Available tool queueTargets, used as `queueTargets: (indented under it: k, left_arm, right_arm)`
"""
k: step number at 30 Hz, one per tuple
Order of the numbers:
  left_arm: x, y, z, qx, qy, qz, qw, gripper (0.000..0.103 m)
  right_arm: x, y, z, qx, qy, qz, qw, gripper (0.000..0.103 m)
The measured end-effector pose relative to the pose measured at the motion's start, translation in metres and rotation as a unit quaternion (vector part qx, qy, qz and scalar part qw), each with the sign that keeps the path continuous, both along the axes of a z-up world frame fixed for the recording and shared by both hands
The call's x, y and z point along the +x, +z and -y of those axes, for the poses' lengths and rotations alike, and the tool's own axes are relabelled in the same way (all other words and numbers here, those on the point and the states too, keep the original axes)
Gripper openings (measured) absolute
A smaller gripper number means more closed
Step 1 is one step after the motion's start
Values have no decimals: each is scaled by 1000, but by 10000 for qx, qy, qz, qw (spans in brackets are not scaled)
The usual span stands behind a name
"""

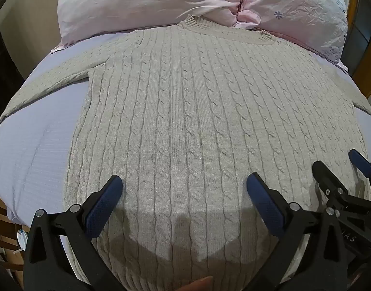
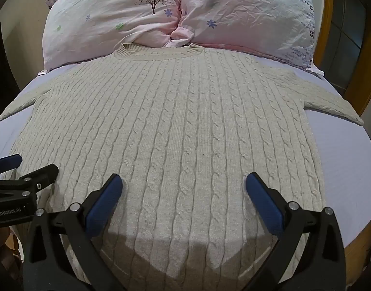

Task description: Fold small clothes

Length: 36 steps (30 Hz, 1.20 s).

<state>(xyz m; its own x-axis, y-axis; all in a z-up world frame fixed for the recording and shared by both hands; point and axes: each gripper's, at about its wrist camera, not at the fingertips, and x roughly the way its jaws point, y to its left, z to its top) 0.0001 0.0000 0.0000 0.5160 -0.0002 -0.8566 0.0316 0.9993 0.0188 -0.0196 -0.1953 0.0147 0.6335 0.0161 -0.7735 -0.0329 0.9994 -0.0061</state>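
Observation:
A cream cable-knit sweater [image 1: 185,111] lies flat on the bed, collar toward the pillows and both sleeves spread out to the sides; it also fills the right wrist view [image 2: 175,126]. My left gripper [image 1: 184,184] is open and empty, hovering over the sweater's lower left part. My right gripper [image 2: 184,184] is open and empty over the lower right part. The right gripper also shows at the right edge of the left wrist view [image 1: 338,167], and the left gripper at the left edge of the right wrist view [image 2: 31,163].
The bed has a pale lilac sheet [image 1: 35,145], also seen in the right wrist view [image 2: 343,160]. Two pink flowered pillows [image 1: 161,2] [image 2: 246,17] lie just beyond the collar. A wooden bed frame [image 2: 362,77] stands at the right.

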Motion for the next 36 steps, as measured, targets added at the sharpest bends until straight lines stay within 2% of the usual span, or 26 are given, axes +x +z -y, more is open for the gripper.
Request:
queueTargets:
  k: [36]
  left_arm:
    - [0, 0, 0, 10, -1, 5, 10000, 102]
  right_arm:
    - [1, -3, 3, -2, -13, -41, 10000, 101]
